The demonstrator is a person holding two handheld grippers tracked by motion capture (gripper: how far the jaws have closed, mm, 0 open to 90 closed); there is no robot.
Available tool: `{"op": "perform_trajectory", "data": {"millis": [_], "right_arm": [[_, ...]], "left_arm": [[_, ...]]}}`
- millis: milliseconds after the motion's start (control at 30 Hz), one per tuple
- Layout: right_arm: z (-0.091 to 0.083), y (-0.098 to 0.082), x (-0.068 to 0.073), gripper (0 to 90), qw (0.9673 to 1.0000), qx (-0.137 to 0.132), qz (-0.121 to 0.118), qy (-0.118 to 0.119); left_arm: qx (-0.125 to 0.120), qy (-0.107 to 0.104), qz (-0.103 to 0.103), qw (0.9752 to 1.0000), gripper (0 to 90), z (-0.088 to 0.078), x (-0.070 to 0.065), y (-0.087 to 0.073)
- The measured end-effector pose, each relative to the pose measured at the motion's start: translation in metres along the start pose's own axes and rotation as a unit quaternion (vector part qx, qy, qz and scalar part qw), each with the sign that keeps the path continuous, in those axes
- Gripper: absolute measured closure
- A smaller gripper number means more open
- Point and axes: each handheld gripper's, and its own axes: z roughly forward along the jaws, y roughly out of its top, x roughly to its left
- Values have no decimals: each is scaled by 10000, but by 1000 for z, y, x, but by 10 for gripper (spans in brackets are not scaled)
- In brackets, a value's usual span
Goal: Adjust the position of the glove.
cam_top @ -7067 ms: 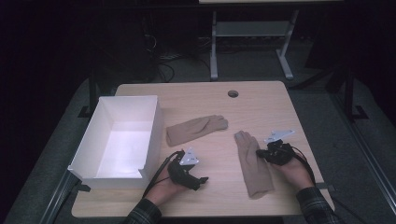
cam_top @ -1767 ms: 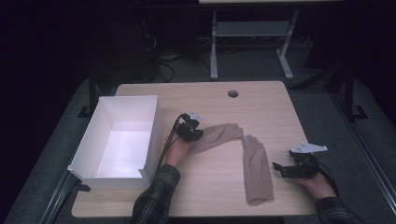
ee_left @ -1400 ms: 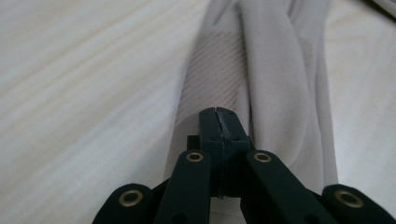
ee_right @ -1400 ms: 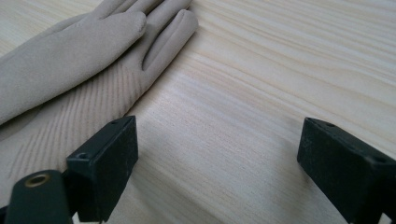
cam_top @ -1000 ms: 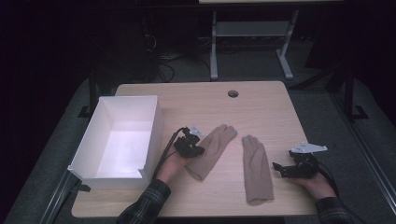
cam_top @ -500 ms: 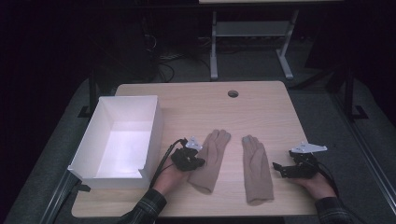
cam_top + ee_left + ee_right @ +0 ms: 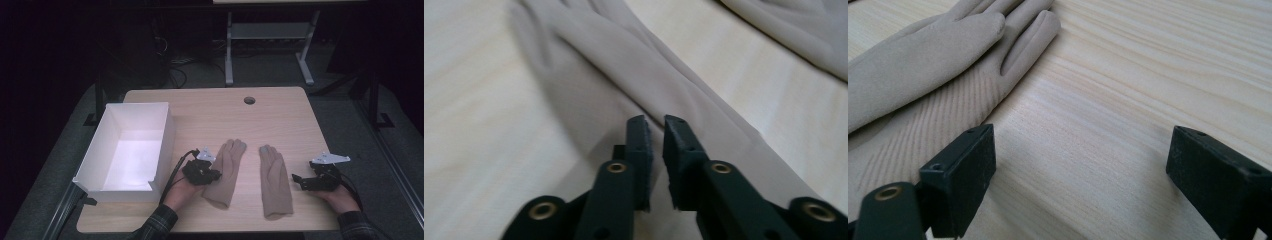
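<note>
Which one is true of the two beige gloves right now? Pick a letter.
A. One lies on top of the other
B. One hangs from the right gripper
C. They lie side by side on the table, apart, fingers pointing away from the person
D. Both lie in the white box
C: the left glove and the right glove lie flat on the table with bare wood between them, outside the white box.

Two beige knitted fabric gloves lie flat on the light wooden table, side by side and apart, with bare wood between them. The left beige glove (image 7: 226,172) points its fingers away from the person and leans a little to the right, cuff nearest the table's front edge; its cloth shows soft lengthwise folds (image 7: 634,65). The right beige glove (image 7: 275,180) lies nearly straight, fingers held together and pointing away, with fine ribbing across its back (image 7: 923,90).
</note>
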Motion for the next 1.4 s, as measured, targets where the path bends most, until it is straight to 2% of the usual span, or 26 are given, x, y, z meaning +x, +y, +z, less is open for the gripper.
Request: {"op": "perform_trajectory", "data": {"millis": [133,233,433,600,667,800,933,1067,1133,1267,1300,1333,1400], "right_arm": [[0,0,0,120,10000,4,-8,8],[0,0,0,121,10000,10,-9,13],[0,1,0,121,10000,4,-4,13],[0,1,0,121,10000,5,2,12],[0,1,0,121,10000,4,-1,12],[0,1,0,121,10000,5,0,12],[0,1,0,121,10000,3,-1,11],[0,0,0,120,10000,1,-2,10],[1,0,1,96,10000,15,-23,27],[0,0,2,83,9999,51,-63,72],[0,0,2,122,9999,57,-48,75],[-2,2,2,232,9999,67,-72,100],[-8,4,1,373,9994,71,-80,318]], "left_arm": [[-161,226,-243,9993,698,0,12,6],[-231,398,-286,9985,629,4,20,11],[-320,508,-393,9974,586,15,34,17],[-199,466,-435,9978,573,25,38,18],[-113,526,-333,9980,579,27,36,17],[-139,528,-206,9983,616,28,34,16],[-93,448,-98,9989,739,28,30,16],[-118,329,-207,9992,834,29,30,16],[-112,310,-266,9991,845,28,31,16],[-226,161,-564,9980,856,27,35,15],[-256,110,-624,9977,857,27,36,15],[-272,87,-635,9976,858,25,37,14],[-409,-9,-778,9961,859,23,38,15]]}}
